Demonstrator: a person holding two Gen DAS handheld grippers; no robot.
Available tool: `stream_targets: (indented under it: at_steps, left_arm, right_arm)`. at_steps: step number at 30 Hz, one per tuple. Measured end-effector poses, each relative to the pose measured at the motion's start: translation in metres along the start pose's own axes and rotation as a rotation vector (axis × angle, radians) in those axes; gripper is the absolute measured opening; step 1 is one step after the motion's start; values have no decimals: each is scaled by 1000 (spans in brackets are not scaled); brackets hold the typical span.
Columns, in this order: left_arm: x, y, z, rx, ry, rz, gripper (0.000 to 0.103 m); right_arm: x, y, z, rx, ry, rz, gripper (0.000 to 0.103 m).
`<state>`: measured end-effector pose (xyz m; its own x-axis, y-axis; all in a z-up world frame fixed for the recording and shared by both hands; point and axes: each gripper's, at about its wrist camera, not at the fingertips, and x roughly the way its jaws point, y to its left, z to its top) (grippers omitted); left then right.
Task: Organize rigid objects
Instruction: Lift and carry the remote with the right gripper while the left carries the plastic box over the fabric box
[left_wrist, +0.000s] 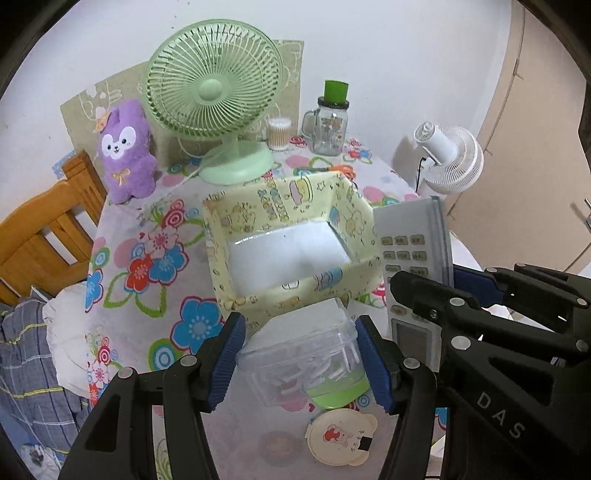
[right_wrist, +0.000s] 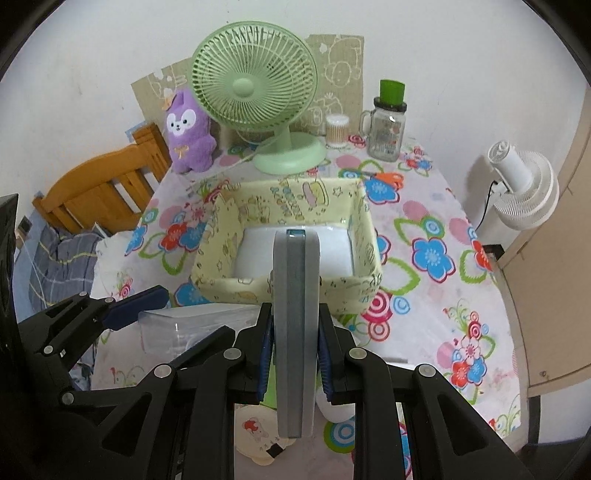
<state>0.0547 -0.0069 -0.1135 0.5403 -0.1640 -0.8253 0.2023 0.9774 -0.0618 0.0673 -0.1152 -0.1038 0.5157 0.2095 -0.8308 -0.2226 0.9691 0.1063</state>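
My left gripper (left_wrist: 300, 360) is shut on a clear plastic box (left_wrist: 299, 354) with white sticks inside, held above the table just in front of the yellow fabric storage box (left_wrist: 291, 206). My right gripper (right_wrist: 293, 347) is shut on a grey remote control (right_wrist: 295, 325), held edge-up in front of the same storage box (right_wrist: 288, 199). The remote also shows in the left wrist view (left_wrist: 413, 251), at the storage box's right corner. The storage box's white bottom shows nothing inside it. The clear box also shows at the left in the right wrist view (right_wrist: 177, 328).
A round cream lid with a bear picture (left_wrist: 340, 437) lies on the floral tablecloth below my left gripper. Behind the box stand a green fan (left_wrist: 214, 96), a purple plush (left_wrist: 125, 151), a cotton-swab jar (left_wrist: 279, 133), a glass mug jar (left_wrist: 330, 122) and orange scissors (left_wrist: 332, 170). A white fan (left_wrist: 450, 158) stands right, a wooden chair (left_wrist: 44, 229) left.
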Motion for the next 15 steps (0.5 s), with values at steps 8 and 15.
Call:
stream_targets:
  at_steps: [8, 15]
  left_arm:
    - [-10, 0, 12, -42, -22, 33, 63]
    - [-12, -4, 30, -71, -41, 62, 63]
  right_arm:
    - [-8, -2, 15, -32, -16, 21, 25]
    - [-9, -11, 33, -50, -29, 45, 25]
